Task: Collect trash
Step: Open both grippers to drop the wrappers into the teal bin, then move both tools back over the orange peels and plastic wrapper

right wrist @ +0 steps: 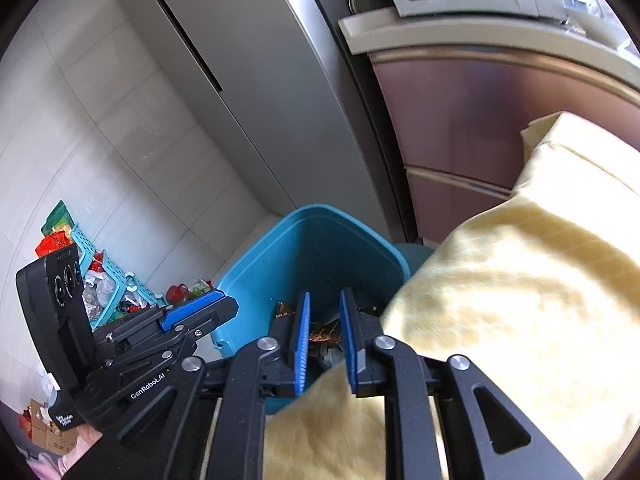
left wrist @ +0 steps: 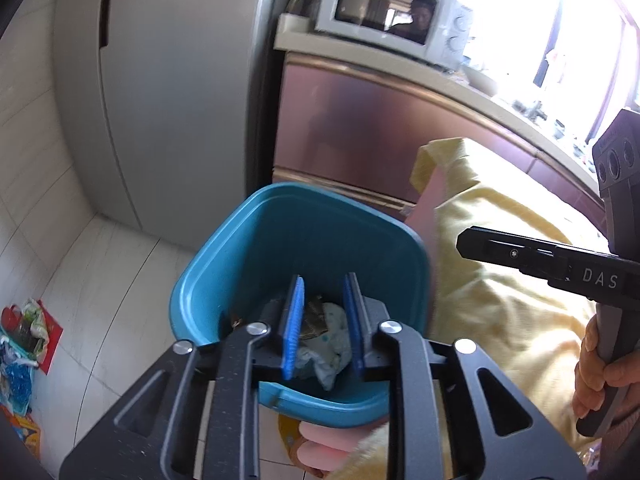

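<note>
Left wrist: left gripper (left wrist: 322, 320) parted, empty, over rounded teal plastic bin (left wrist: 248, 248); right gripper (right wrist: 325, 336) likewise, beside yellow cloth (right wrist: 520, 300).

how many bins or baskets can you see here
2: a blue bin on the floor beside the yellow cloth, and a teal basket by the wall. Others may be hidden.

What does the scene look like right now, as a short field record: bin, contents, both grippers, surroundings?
bin: blue plastic bin, on the floor beside the yellow cloth
contents: crumpled white paper and dark wrappers at the bottom
left gripper: over the bin, slightly open, nothing between its pads
right gripper: at the bin's edge, slightly open, holding nothing
surroundings: grey refrigerator, white microwave
</note>
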### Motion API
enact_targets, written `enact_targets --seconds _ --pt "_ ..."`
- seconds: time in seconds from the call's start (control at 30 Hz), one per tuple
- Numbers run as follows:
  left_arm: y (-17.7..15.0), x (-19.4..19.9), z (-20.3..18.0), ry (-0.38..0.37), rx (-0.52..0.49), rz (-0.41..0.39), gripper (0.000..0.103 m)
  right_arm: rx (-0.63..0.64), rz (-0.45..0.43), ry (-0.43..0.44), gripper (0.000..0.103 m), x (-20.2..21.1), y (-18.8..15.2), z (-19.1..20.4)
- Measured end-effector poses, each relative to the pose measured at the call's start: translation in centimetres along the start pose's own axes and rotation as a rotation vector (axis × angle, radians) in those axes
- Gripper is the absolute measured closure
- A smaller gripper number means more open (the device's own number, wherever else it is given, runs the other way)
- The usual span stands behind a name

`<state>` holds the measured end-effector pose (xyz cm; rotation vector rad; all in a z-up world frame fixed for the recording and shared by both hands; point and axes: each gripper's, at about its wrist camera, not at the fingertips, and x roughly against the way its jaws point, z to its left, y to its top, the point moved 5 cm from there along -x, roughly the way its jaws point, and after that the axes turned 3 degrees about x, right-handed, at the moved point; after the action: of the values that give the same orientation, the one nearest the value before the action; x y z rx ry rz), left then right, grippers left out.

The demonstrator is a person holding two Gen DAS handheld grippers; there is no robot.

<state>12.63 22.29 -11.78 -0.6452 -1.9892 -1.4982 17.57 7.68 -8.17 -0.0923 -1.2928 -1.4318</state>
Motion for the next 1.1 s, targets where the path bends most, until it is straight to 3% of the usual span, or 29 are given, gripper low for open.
enact_targets --seconds 0.17,0.5,0.8,1.0,1.1 --pt "0.3 1.9 -3.4 -0.070 -0.057 -0.043 0.069 0.029 -0.074 -0.015 0.080 4.3 -0.6 -0.5" --pt "-0.7 4.2 -13.0 -0.242 -0.211 -0.056 0.065 0.039 -0.196 -0.132 0.077 13.1 -3.5 -3.6" --pt "-2.8 4.1 -21.7 -0.350 -0.329 -0.023 0.065 -0.089 -0.314 -0.327 0.076 20.6 -7.0 -9.5" --pt "-3.8 3.7 -24.3 -0.381 -0.364 0.005 0.065 -0.209 -0.354 -0.436 0.075 23.6 -9.4 -14.2" --pt "-4.1 3.3 -25.3 -0.392 -0.380 0.016 0.064 -0.249 -0.367 -0.484 0.068 24.6 -10.5 -16.2"
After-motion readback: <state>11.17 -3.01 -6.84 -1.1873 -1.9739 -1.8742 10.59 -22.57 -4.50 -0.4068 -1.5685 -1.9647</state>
